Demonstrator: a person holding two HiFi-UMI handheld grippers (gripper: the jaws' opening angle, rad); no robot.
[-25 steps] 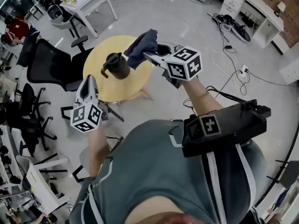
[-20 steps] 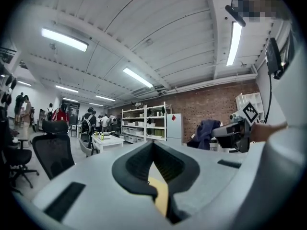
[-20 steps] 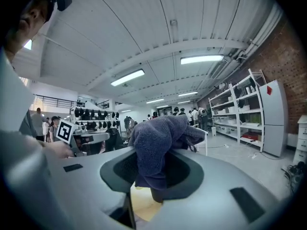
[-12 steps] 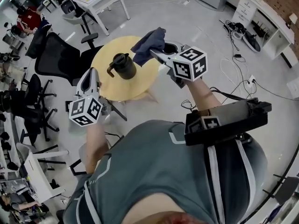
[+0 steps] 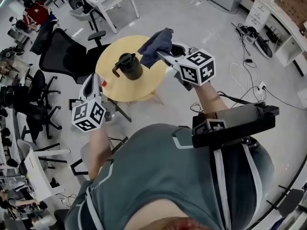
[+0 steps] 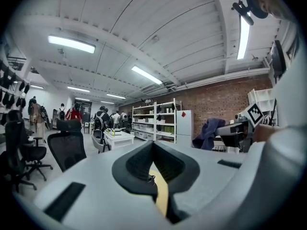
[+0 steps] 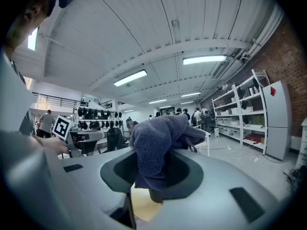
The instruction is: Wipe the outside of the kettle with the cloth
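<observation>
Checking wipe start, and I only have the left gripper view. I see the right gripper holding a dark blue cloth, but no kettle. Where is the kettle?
Observer: The head view shows the dark kettle standing upright on the round yellow table, with its handle toward the person's left.
Operator: Cloth on it yet?
Observer: I can't tell if they touch. The cloth hangs just right of the kettle's top, bunched at the tip of the right gripper.
Operator: Grip solid?
Observer: The right gripper view shows the jaws shut on a fold of the cloth, with the rest draped over them.
</observation>
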